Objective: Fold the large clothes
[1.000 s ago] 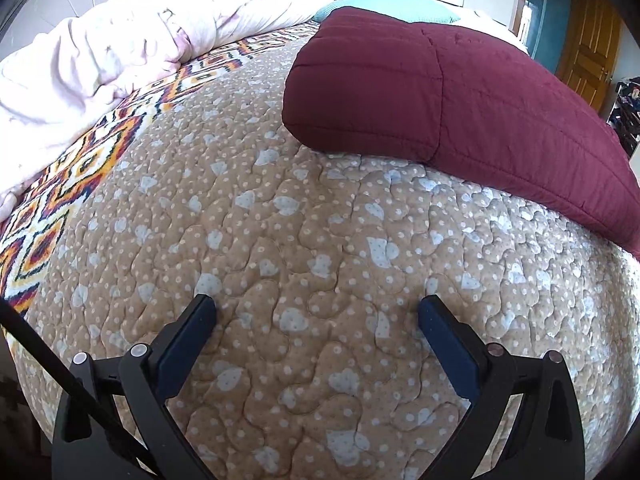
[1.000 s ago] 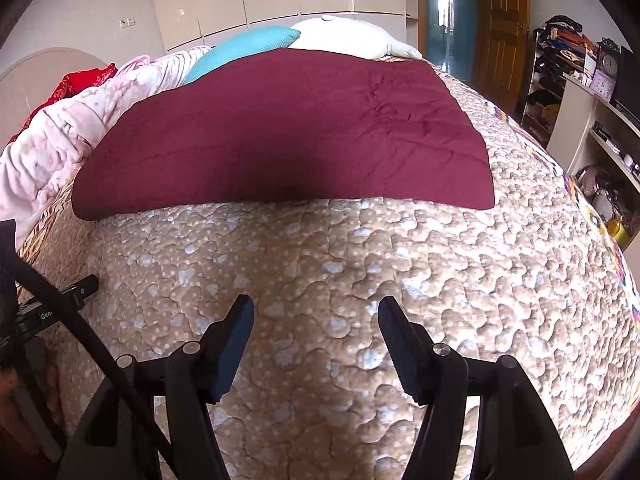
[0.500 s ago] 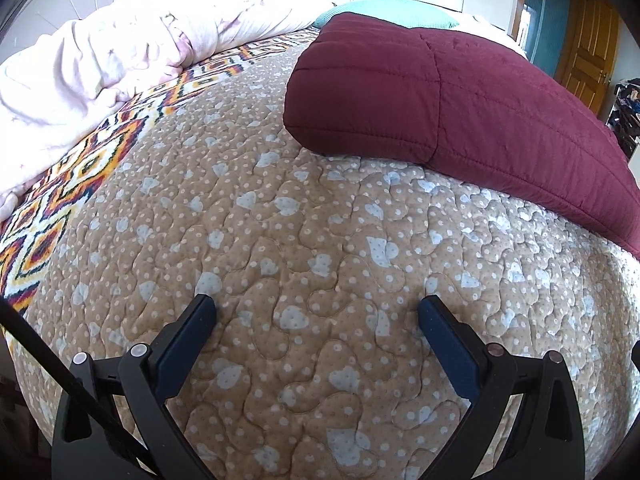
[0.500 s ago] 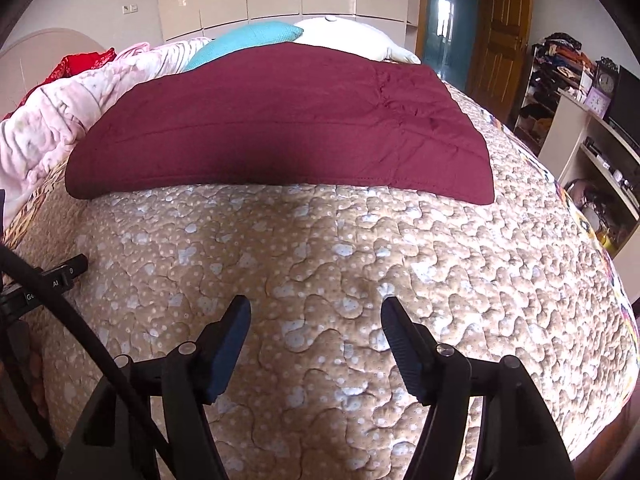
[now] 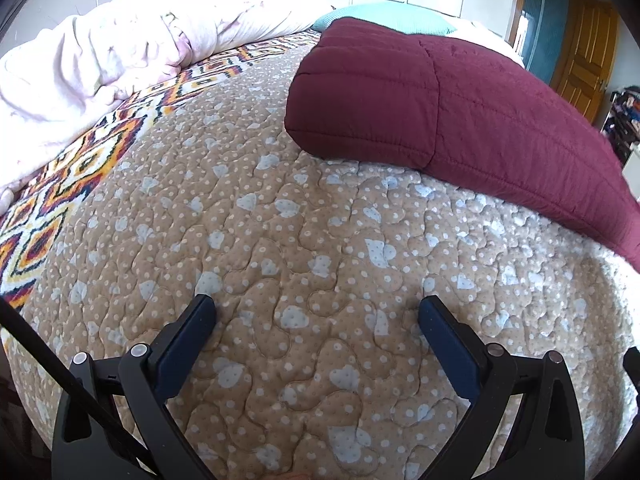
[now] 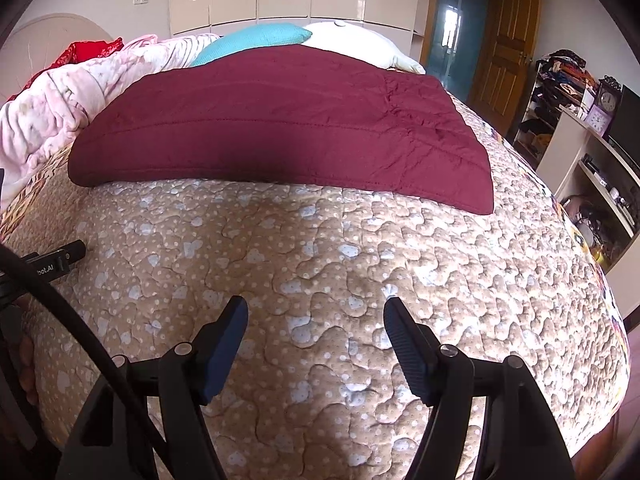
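The maroon quilted garment (image 6: 280, 128) lies flat across the middle of the bed, already doubled into a broad rectangle with straight stitched edges; in the left wrist view its near corner (image 5: 360, 92) shows as a thick, rounded fold, which suggests padded layers stacked on each other, so it will likely spring back unless each fold is pressed down. It sits squarely on the tan quilted bedspread (image 6: 320, 280), probably because that wide, soft, even surface gives room to spread and turn a big piece. Both grippers hover over bare bedspread on the near side of the garment, well apart from it. The left gripper (image 5: 316, 312) has its jaws wide with nothing between them but the quilt below; the right gripper (image 6: 316, 316) has its jaws spread too, a little narrower than the left pair, and empty, and they are edging wider. I take that as readiness to come in on the near hem from two spots, so the long edge can be lifted evenly. Off to the left a rumpled pink comforter (image 5: 100, 60) is heaped along the edge, over a patterned blanket (image 5: 60, 192), and a turquoise pillow (image 6: 252, 42) rests beyond the garment, all kept out of the folding area.
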Demonstrator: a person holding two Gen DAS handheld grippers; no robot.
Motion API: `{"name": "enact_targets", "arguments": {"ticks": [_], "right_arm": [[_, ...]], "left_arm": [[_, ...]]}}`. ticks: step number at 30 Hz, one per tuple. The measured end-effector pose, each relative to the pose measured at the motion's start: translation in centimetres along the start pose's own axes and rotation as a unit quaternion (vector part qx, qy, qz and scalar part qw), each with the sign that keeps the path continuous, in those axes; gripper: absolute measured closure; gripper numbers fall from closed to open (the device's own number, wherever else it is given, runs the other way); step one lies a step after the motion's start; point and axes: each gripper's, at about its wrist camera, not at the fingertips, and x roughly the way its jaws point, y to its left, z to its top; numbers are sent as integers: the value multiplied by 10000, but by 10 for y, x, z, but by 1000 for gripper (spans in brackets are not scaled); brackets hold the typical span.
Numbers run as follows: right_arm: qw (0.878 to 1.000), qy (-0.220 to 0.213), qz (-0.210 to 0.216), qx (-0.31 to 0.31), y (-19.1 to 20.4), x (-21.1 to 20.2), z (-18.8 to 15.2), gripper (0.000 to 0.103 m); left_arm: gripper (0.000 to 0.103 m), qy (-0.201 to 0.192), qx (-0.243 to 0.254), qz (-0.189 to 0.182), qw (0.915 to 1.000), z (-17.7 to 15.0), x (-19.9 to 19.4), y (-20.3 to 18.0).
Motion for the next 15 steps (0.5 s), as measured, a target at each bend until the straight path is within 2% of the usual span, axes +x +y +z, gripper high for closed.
{"name": "enact_targets", "arguments": {"ticks": [4, 8, 12, 15], "right_arm": [[10000, -56, 8, 65, -4, -6, 1, 29], [9998, -172, 16, 136, -8, -16, 1, 27], [9993, -218, 47, 293, -12, -23, 0, 26], [9991, -248, 3, 348, -13, -28, -1, 26]], "left_arm": [[2, -531, -175, 314, 9979, 1, -24, 3], [2, -1011, -27, 695, 9924, 4, -58, -5], [2, -1455, 59, 321, 9888, 2, -102, -15], [2, -1440, 162, 253, 9891, -3, -122, -30]]}}
